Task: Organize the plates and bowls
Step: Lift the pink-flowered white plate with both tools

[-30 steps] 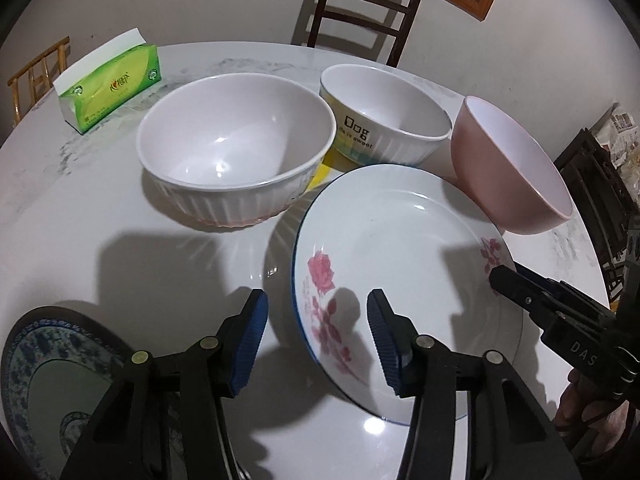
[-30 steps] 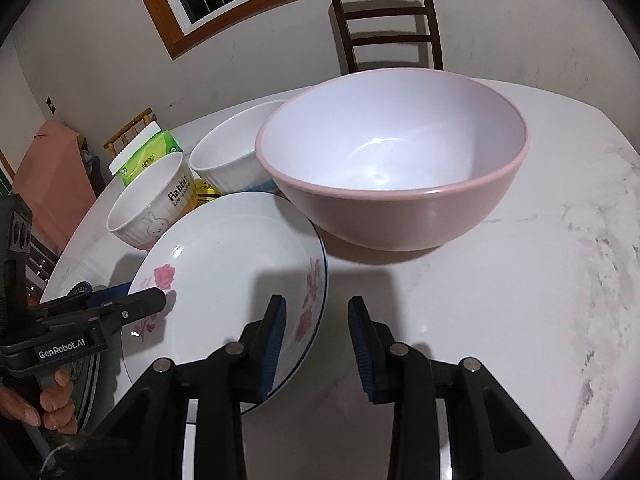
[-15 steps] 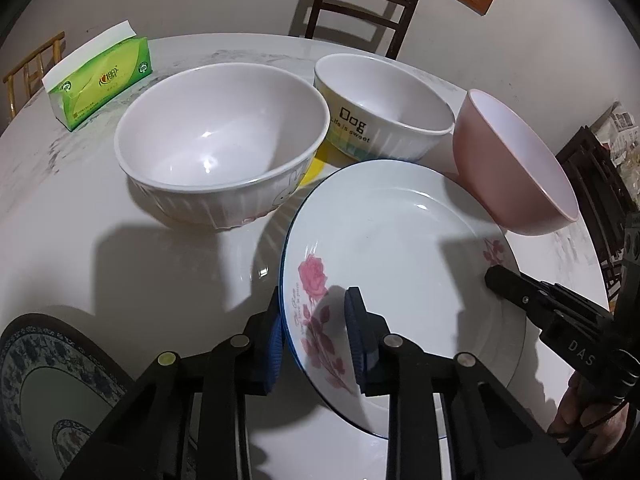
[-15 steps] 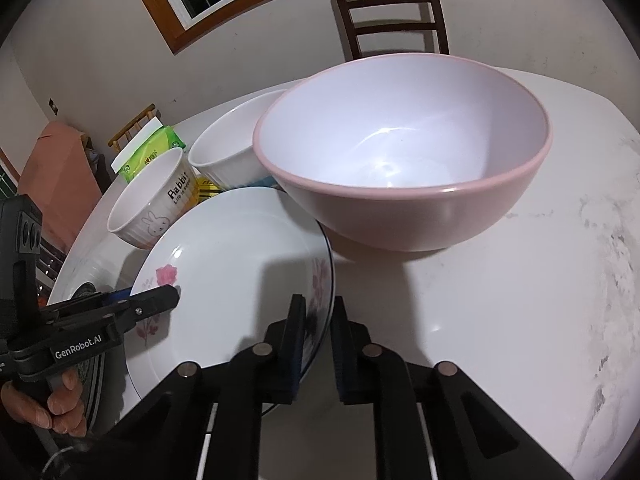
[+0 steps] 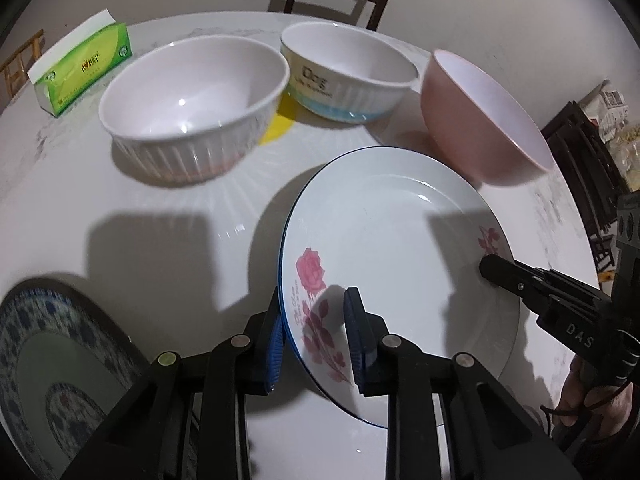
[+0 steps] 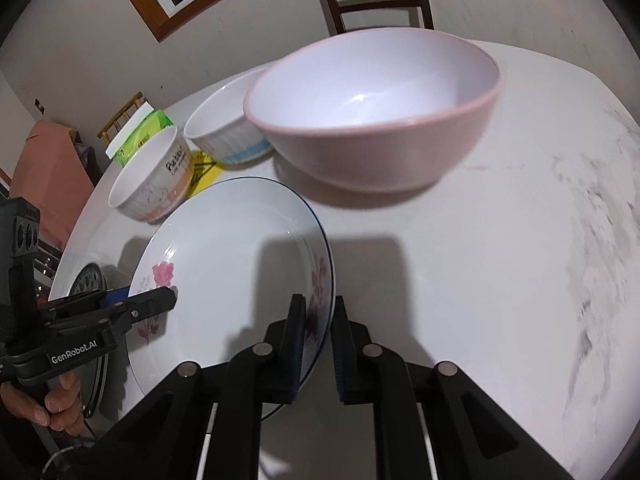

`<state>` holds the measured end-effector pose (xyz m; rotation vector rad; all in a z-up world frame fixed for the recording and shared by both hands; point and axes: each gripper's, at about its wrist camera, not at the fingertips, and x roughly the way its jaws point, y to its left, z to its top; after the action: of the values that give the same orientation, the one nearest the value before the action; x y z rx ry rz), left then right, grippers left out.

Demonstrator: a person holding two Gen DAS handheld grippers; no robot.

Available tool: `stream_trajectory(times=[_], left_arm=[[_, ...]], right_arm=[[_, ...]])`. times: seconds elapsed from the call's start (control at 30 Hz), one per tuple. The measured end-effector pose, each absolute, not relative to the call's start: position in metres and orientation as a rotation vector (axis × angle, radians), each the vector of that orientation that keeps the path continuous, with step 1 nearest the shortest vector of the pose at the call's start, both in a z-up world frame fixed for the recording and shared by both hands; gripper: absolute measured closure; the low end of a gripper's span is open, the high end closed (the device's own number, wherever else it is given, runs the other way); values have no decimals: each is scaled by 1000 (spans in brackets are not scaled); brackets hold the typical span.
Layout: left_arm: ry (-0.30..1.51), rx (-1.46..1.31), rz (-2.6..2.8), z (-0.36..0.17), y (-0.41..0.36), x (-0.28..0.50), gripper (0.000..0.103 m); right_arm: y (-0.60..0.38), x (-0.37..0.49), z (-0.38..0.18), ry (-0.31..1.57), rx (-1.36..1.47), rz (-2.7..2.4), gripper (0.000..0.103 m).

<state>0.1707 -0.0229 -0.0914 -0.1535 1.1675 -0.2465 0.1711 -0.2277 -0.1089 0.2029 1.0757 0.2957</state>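
A white rose-printed plate (image 5: 392, 248) sits near the tabletop's (image 5: 132, 216) front edge, gripped at opposite rims by two handheld grippers. The left gripper (image 5: 316, 332) has just been closing and now clamps the plate's rim at about 8 o'clock, one blue-padded finger under the edge, the other on the rose print, where small script is too blurred to read. The right gripper (image 6: 318, 334), marked "DAS" on its side in the left view, is pinched narrowly on the rim at about 3 o'clock; its fingers have likewise just closed there. The left gripper's body reads "GenRobot.AI" in the right view, held by a hand (image 6: 44, 404).

Beyond the plate, at 11 o'clock, stands a white ribbed bowl (image 5: 192, 108); at 12 o'clock a bowl lettered "Dog" (image 5: 348, 72); at 2 o'clock a pink bowl (image 5: 480, 120), close to the plate's far rim. A green tissue box (image 5: 84, 68), label unreadable, lies at 10 o'clock. A blue-patterned plate (image 5: 52, 368) rests at 8 o'clock by the table edge. Bare marble lies open right of the pink bowl in the right view.
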Motion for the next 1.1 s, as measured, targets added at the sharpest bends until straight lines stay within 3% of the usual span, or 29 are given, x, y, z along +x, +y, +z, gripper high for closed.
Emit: stream_trajectory(times=[0.33,1.1], left_arm=[[1196,-155,-292,-91,-30,136,86],[1166,-131,-306,-86,-31,112,87]], right_arm=[[-235,140,-109,1116,210,286,90],[-236,106,-96,1082,199,259,90]])
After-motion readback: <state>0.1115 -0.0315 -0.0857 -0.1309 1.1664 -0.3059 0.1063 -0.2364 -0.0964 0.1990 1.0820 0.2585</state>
